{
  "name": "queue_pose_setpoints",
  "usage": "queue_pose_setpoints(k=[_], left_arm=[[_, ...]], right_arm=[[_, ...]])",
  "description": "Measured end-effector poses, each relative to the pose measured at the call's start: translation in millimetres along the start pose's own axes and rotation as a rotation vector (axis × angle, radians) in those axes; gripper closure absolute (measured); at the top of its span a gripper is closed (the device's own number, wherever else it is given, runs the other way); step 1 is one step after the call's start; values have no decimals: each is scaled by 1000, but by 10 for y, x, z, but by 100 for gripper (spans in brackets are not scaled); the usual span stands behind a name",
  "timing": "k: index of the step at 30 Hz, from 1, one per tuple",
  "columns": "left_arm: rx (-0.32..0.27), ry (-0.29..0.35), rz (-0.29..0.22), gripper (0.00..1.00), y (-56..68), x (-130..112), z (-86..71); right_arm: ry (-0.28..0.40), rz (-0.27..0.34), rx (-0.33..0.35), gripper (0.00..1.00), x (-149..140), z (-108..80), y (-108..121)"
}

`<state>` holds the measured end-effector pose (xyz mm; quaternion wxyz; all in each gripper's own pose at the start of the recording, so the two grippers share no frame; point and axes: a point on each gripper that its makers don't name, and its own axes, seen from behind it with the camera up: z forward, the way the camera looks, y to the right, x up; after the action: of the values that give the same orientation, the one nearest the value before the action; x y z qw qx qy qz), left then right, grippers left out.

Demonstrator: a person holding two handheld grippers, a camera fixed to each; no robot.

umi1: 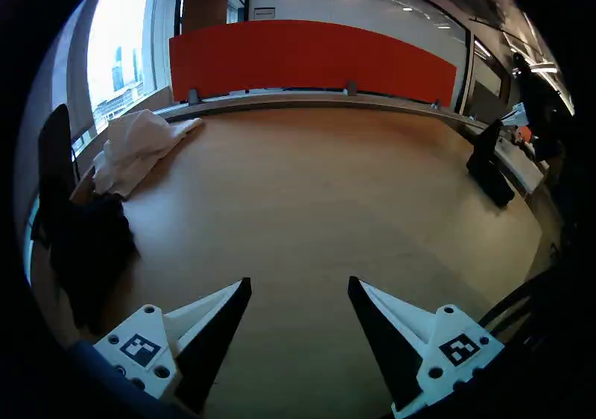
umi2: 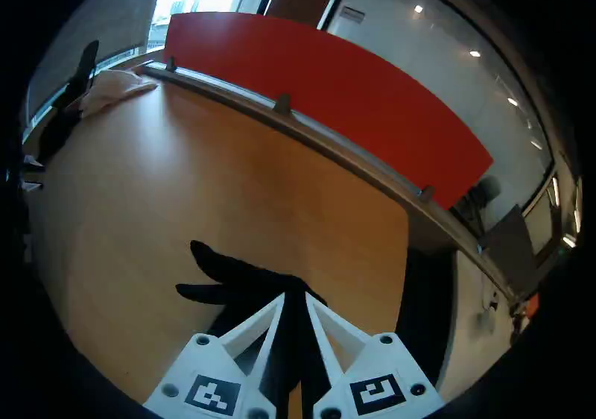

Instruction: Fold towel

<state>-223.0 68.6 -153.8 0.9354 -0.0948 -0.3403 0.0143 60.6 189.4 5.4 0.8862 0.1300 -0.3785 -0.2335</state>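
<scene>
Towel (umi2: 223, 271), black, pinched in R tongs (umi2: 294, 298); white cloth (umi1: 138, 147) far corner.

My table (umi1: 313, 195) is smooth wood with a soft sheen. The white towel (umi1: 134, 147) is soft, creased cloth. The dark cloth (umi2: 238, 277) looks matt and limp. My left gripper (umi1: 298, 279) has 2 matt white plastic fingers, black inside. The red screen (umi1: 313, 54) is matt.
</scene>
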Motion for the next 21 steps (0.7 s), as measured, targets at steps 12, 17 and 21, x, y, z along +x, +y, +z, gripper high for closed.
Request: queue_pose_setpoints(k=[12,17,21], left_arm=[[-4,-4,4,3,-9,-8,-2],[-4,-4,5,3,-17,-4,3],[-4,-6,8,3,-28,-4,4]], right_arm=[[-65,25,-4,96,-511,-155,-30],[-78,42,1,96,-653,-183,-105],[-85,51,1,95,-735,-195,-146]])
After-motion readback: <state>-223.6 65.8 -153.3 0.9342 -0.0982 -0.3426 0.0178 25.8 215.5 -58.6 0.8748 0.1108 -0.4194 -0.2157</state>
